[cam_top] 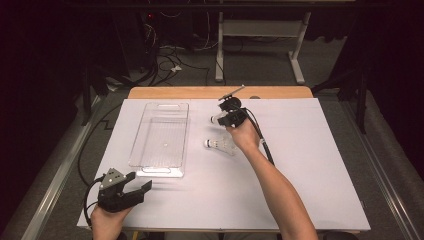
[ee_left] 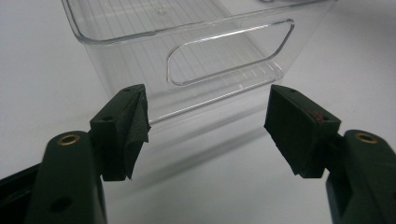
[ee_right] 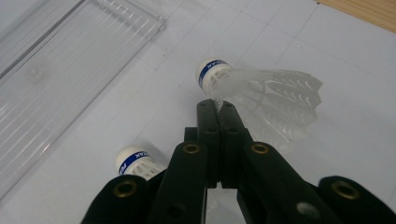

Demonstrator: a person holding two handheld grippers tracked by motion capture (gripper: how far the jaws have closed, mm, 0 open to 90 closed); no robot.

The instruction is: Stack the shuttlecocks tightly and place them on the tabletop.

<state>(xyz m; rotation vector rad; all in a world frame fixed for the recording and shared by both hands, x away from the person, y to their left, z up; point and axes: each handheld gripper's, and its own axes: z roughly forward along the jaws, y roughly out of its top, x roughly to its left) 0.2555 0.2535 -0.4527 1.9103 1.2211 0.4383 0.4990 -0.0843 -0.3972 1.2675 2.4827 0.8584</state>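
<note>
The right claw (ee_right: pixel 218 108) was closed on the skirt edge of a white plastic shuttlecock (ee_right: pixel 261 86), held just above the bench (cam_top: pixel 310 165). A blue band circled its cork, with white lettering too small and turned to read, perhaps a maker's name. A second shuttlecock (cam_top: pixel 220 145) with the same blue band lay on the bench beside that hand. The left claw (ee_left: pixel 205 135) stood open and empty, facing the handle end of a clear plastic bin (cam_top: pixel 162 137). White sheeting covered a wooden bench; grey carpet and cables lay beyond
</note>
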